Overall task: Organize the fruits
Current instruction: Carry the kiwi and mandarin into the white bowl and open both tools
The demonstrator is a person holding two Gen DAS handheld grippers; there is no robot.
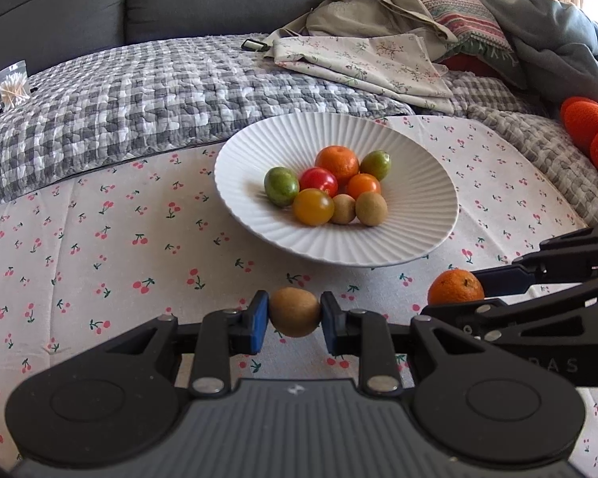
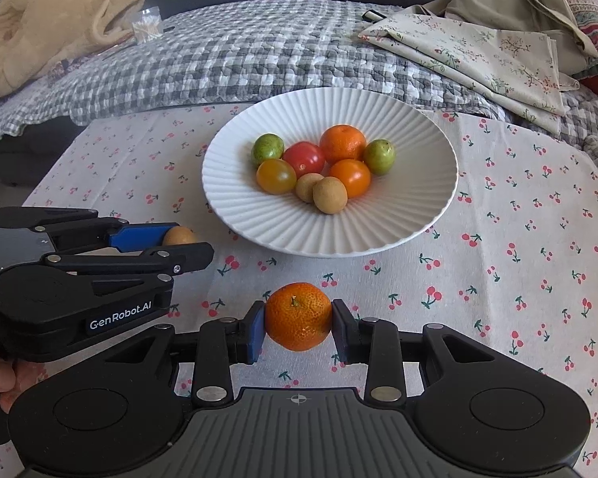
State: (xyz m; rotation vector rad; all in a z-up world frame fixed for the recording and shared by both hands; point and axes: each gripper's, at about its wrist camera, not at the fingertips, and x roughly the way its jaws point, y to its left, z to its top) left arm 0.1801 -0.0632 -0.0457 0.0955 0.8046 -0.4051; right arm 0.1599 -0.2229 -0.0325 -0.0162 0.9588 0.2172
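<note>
Left gripper [image 1: 295,317], lower centre of its own view: fingers clamped on a brown kiwi [image 1: 294,317]. Right gripper [image 2: 298,324], lower centre of its view: fingers clamped on a mandarin [image 2: 298,316] (stem facing the camera). Both fruits are held above the cherry-print cloth [image 2: 518,239], near the front rim of the ribbed white plate [image 2: 378,239], which carries eight fruits at mid-frame.

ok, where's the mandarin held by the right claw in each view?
Left wrist: mandarin at lower right, partly behind the right claw's fingers.
Right wrist: lower centre, gripped between that claw's pads.
Shared landmark: white ribbed plate just beyond it.
</note>
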